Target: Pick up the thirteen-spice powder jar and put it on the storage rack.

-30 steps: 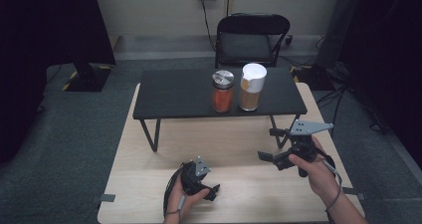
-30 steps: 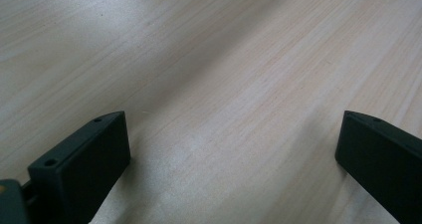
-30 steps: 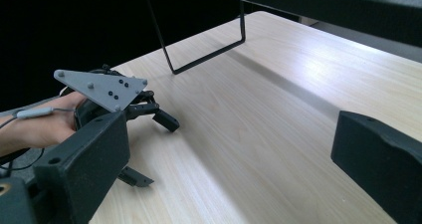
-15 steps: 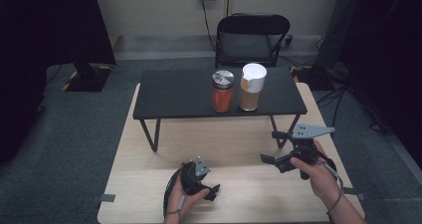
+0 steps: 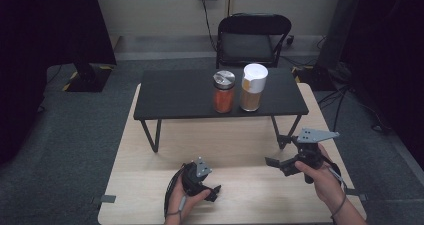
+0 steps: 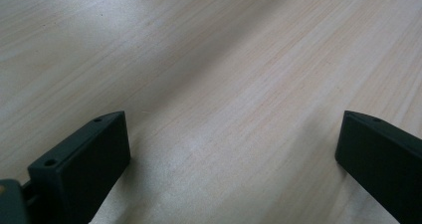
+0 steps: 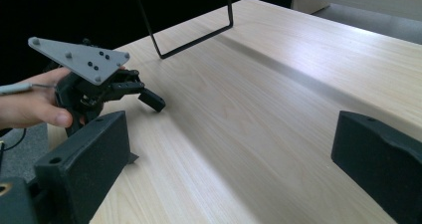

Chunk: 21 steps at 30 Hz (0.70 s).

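Observation:
My left gripper (image 5: pixel 212 191) rests low on the light wooden table (image 5: pixel 235 140) near its front edge, held by a hand. In the left gripper view its jaws stand wide apart over bare wood, so my left gripper (image 6: pixel 234 134) is open and empty. My right gripper (image 5: pixel 278 164) hovers at the front right, its grey plate on top, jaws pointing left. The right gripper view shows my right gripper (image 7: pixel 234 144) open with nothing between the jaws, and the other hand's gripper (image 7: pixel 107 87) farther off at the left.
A low black table (image 5: pixel 175 97) on wire legs (image 7: pixel 199 37) stands on the wooden one. It carries an orange-filled jar with a silver lid (image 5: pixel 223 91) and a taller white-lidded jar (image 5: pixel 253 87). A black chair (image 5: pixel 250 40) stands behind.
The right gripper has drifted slightly right and toward the front edge. The left gripper has stayed put.

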Motion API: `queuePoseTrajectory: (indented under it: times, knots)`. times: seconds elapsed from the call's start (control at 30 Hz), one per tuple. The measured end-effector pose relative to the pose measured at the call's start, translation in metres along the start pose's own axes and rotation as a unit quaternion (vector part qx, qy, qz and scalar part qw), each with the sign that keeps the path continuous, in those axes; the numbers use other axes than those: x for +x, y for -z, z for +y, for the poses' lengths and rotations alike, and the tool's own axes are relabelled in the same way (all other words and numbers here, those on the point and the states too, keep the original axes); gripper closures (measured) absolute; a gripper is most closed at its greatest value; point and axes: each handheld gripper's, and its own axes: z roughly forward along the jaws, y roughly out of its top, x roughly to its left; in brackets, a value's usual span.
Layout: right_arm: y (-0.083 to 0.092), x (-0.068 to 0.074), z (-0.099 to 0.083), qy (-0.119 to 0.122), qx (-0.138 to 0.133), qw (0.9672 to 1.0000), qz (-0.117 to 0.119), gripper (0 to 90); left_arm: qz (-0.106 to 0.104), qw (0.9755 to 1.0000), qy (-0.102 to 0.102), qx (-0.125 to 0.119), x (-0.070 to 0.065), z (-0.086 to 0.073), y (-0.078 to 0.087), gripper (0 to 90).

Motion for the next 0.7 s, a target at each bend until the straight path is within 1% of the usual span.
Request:
queuePoseTrajectory:
  times: [0.4,0.53,0.7]
  knots:
    - [0.005,-0.002,-0.01,-0.005,0.0,1.0,-0.006,1.1,0.0,1.0,0.0,0.0,0.0,0.0,0.0,0.1]
    - [0.006,-0.002,-0.015,-0.001,0.002,1.0,-0.009,1.1,0.0,1.0,0.0,0.0,0.0,0.0,0.0,0.1]
    - [0.008,-0.003,-0.022,-0.007,0.004,0.9999,-0.013,1.2,0.0,1.0,0.0,0.0,0.0,0.0,0.0,0.1]
